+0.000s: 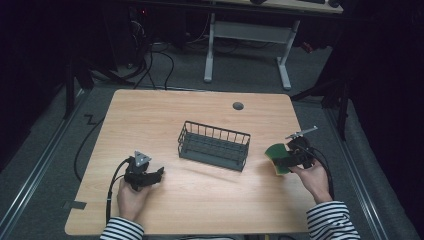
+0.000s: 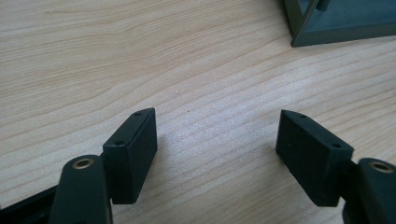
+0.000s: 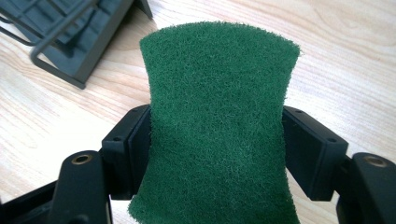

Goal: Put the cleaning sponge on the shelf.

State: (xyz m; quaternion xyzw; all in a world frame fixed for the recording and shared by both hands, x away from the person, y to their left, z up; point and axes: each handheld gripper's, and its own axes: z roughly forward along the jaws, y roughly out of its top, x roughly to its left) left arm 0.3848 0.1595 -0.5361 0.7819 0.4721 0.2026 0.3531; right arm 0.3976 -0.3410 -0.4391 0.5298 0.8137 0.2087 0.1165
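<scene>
The landmark here is the dark wire basket (image 1: 214,146), which stands near the middle of the wooden desk (image 1: 200,195).

To the right of the basket, just off its right end, the right tool (image 1: 281,159) pinches a green scouring sponge (image 1: 276,158). In the high view the sponge sits at the tool's tip on the side facing the basket, near the basket's end wall but apart from it. In the right gripper view the sponge (image 3: 217,121) lies squarely between the two black jaws, which press on its two side edges so that it narrows at the waist between them. Its rough green face is turned toward the camera, and its far end reaches well past the jaw tips toward the basket's corner (image 3: 70,42), which shows at the upper left of that view. In the high view a thin yellow layer shows along the sponge's lower edge. The hand carrying this tool comes in from a striped sleeve (image 1: 330,220).

To the left of the basket and nearer the person, well apart from it, the left tool (image 1: 161,171) rests low over the desk, its tip aimed toward the basket. Its jaws stand spread, with only bare wood between them in the left gripper view, and a corner of the basket (image 2: 327,23) shows at the upper right there.
</scene>
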